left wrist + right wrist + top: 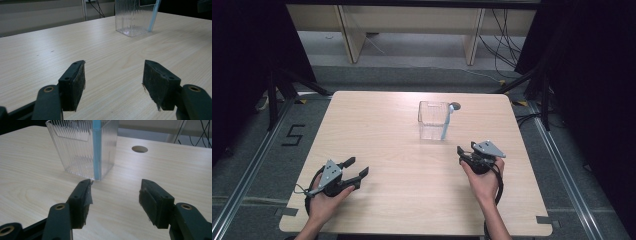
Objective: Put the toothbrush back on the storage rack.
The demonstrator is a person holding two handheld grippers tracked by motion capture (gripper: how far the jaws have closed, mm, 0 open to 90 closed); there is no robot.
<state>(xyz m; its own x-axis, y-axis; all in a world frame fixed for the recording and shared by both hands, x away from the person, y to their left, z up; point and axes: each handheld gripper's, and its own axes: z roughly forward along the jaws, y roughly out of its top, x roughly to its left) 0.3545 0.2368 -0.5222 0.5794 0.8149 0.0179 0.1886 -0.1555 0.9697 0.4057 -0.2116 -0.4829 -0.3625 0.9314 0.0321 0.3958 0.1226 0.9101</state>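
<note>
A clear, ribbed, square plastic container (432, 120) stands upright on the light wood-grain table (377, 130), toward the table's far edge and about midway across it. A light blue straight stick (447, 122), thin and flat-looking, leans inside the container against its right-hand near corner, its top end rising just above the rim; in the right gripper view the same blue stick (96, 150) runs nearly upright down the corner of the container (77, 147) that faces that camera, and a smaller clear panel shows near the container's top edge. Just beyond the container, on its far right side, a round hole (455, 105) is cut into the table, seen also in the right gripper view (139, 149). The right gripper (465, 151) is held in the person's hand near the container, on its near right side, apart from it; its jaws stand wide open with nothing between them (115, 195), aimed at the container's blue-stick corner. The left gripper (356, 167) is held well apart from the container, on its near left side, low over the table; its jaws are likewise spread wide and hold nothing (113, 80), with the container (132, 17) far ahead of them. Beyond the table's far edge from the container lie a grey floor and pale wooden furniture legs (352, 35), with dark cables (504, 42) hanging at the right.
</note>
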